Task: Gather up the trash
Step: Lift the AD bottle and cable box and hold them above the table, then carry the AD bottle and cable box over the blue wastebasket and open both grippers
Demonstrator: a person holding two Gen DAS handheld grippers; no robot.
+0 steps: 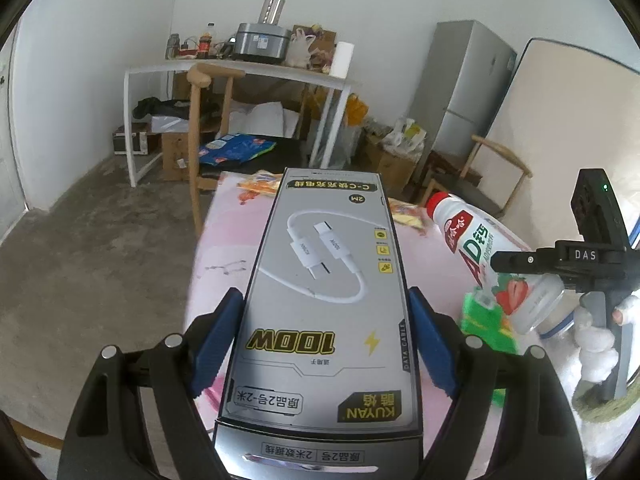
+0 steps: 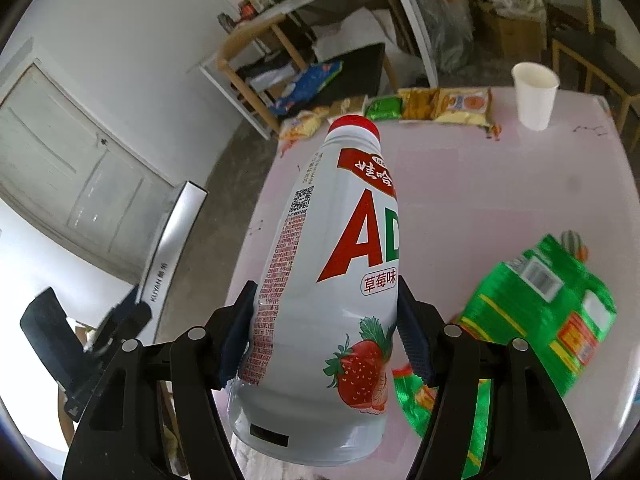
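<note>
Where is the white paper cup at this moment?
In the right wrist view, the white paper cup stands upright near the far right corner of the pink table, just right of the row of yellow snack packets.

white walls (image 1: 100,40), grey concrete floor (image 1: 100,240), grey fridge (image 1: 460,88) in corner.

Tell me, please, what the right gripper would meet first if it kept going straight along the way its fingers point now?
Probably the pink tabletop. The right gripper, gripping the strawberry drink bottle, points down at it, short of the snack packets at the far edge. The bottle's cap would likely touch first; depth is hard to judge.
</note>
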